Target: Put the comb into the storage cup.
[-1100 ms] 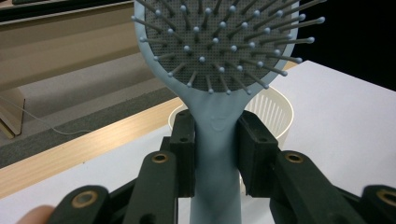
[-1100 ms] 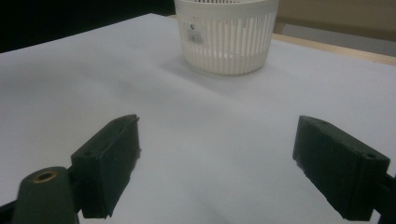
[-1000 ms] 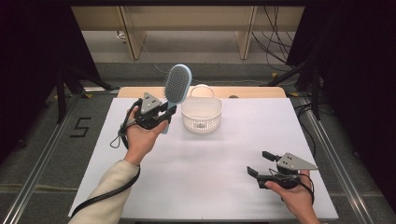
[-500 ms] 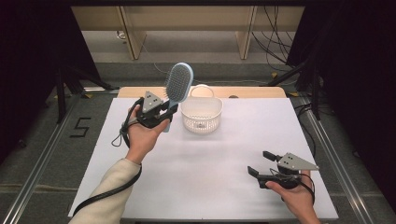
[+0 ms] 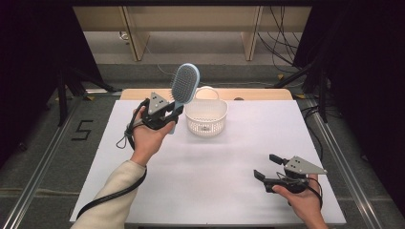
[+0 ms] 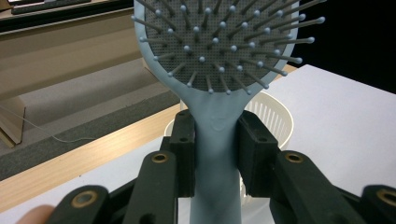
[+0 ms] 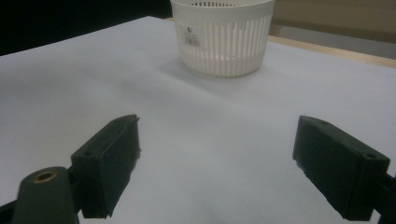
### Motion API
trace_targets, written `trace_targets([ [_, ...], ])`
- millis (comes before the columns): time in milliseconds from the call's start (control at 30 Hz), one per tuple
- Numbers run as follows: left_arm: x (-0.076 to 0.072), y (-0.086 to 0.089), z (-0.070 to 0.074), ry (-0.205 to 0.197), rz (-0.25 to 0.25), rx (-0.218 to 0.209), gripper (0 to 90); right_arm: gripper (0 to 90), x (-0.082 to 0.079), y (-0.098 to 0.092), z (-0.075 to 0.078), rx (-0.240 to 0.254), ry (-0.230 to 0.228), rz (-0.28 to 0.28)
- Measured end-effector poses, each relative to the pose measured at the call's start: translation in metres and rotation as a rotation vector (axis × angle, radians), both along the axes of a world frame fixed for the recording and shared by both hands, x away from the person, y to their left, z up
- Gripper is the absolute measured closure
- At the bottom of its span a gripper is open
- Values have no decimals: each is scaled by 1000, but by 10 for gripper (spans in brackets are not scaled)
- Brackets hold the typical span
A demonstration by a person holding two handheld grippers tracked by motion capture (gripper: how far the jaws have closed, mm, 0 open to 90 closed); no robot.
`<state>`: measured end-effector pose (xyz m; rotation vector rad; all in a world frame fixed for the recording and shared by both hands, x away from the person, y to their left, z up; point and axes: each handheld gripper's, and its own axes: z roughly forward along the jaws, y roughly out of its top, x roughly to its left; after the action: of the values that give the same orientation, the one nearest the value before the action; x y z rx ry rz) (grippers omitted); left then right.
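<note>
Pale blue plastic paddle hairbrush (image 5: pixel 184 85), held upright.
Your left tongs (image 5: pixel 173 113) clamp its handle beside the white slotted plastic basket (image 5: pixel 206 118); your right tongs (image 5: pixel 267 167) gape empty over the white tabletop (image 5: pixel 205 181).

White basket (image 5: pixel 206 117) on white table (image 5: pixel 219 181)

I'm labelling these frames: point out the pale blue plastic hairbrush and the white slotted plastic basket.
pale blue plastic hairbrush (image 6: pixel 215 135), left gripper view, handle neck between the jaws.
white slotted plastic basket (image 5: pixel 206 126), high view, front wall.

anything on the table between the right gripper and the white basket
Nothing: in the right gripper view, bare white table runs from the open right gripper to the white basket.
</note>
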<state>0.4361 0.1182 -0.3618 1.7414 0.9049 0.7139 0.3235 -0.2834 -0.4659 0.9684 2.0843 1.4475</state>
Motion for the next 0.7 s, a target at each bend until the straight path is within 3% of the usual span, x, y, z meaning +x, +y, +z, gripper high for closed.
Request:
trace_targets([
  [700, 5, -4, -2, -12, -3, 7, 699, 157, 0, 0, 0, 1, 0, 0],
])
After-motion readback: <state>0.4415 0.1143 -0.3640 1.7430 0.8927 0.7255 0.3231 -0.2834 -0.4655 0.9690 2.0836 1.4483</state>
